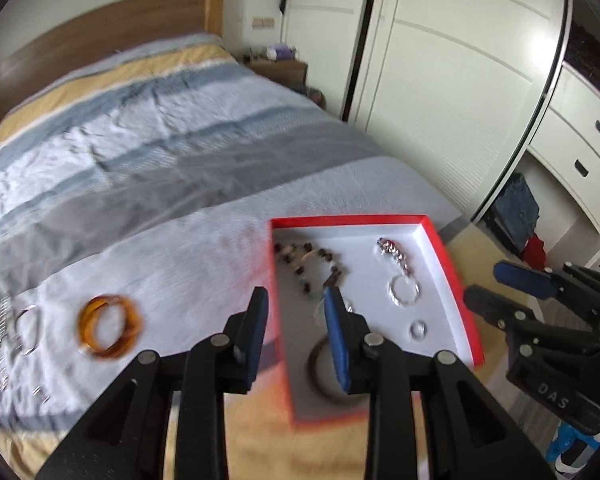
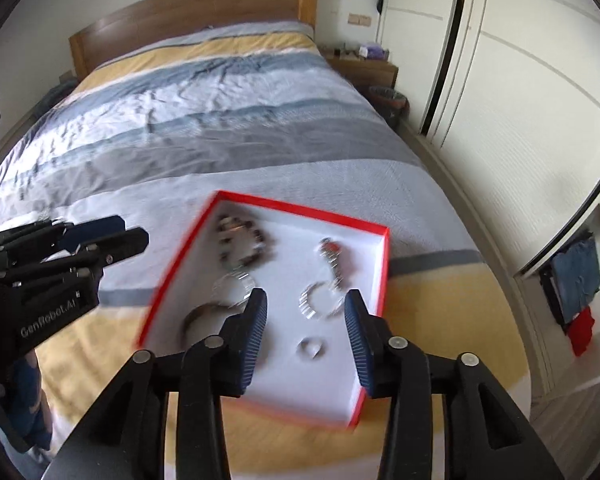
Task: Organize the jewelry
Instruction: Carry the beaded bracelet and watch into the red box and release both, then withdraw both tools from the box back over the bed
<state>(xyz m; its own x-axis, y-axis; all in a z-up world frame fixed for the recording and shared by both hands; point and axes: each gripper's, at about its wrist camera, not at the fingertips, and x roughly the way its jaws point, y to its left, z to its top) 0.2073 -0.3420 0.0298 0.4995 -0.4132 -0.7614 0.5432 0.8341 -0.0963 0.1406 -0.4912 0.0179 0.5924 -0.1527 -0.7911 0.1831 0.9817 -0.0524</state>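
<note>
Left cam first: my left gripper hangs over the near-left edge of the red box, fingers spread with nothing between them, blue ribbed pads facing each other. The box is shallow cardboard, red outside, white inside, sitting on the striped bedspread near the foot of the bed. Inside it there's a dark beaded bracelet, a silvery chain piece with a red bit, a sparkly silver ring-shaped bangle, a small plain silver ring and a dark brownish bangle partly hidden behind my right finger. Out on the quilted fabric to the left lies an amber, translucent bangle, and further left some silver pieces, too blurry to sort out. My right gripper pokes in from the right, and "DAS" is readable on its black body.

Right cam: my right gripper is spread wide and empty above the near end of the box, with the small ring lying between the fingertips in view. The left gripper shows at the left, clear of the box, with "GenRobot.AI" printed in white on it. White wardrobe doors run along the right, and there's a wooden headboard at the back.
</note>
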